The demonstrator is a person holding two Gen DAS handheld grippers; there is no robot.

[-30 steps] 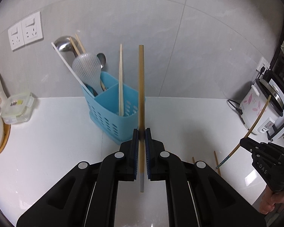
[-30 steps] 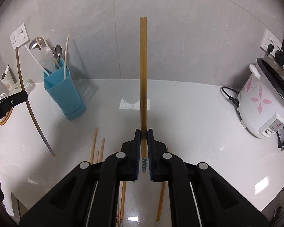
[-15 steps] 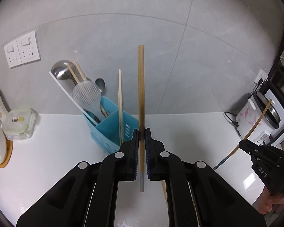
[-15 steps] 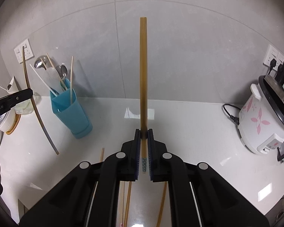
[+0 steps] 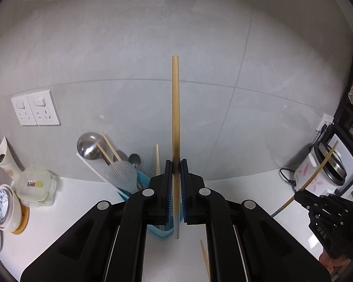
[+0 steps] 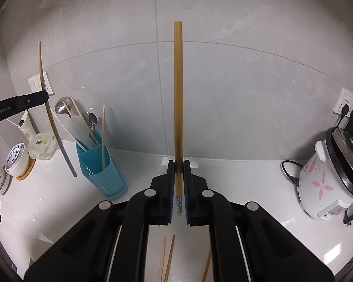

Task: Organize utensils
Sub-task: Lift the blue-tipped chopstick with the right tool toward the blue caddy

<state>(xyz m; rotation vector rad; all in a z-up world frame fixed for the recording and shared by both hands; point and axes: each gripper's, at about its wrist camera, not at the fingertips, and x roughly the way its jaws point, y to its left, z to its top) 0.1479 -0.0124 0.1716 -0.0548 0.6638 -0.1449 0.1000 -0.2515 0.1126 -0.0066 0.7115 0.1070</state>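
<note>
Both grippers, left and right, are raised higher than before above the blue holder; each is clamped on one chopstick.

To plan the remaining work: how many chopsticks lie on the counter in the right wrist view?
3: a pale chopstick, a darker chopstick beside it, a third chopstick further right. The right tongs may hide others.

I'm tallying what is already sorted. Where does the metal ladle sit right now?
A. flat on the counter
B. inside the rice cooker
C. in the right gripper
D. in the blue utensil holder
D: the ladle stands upright in the blue utensil holder among other utensils.
</note>
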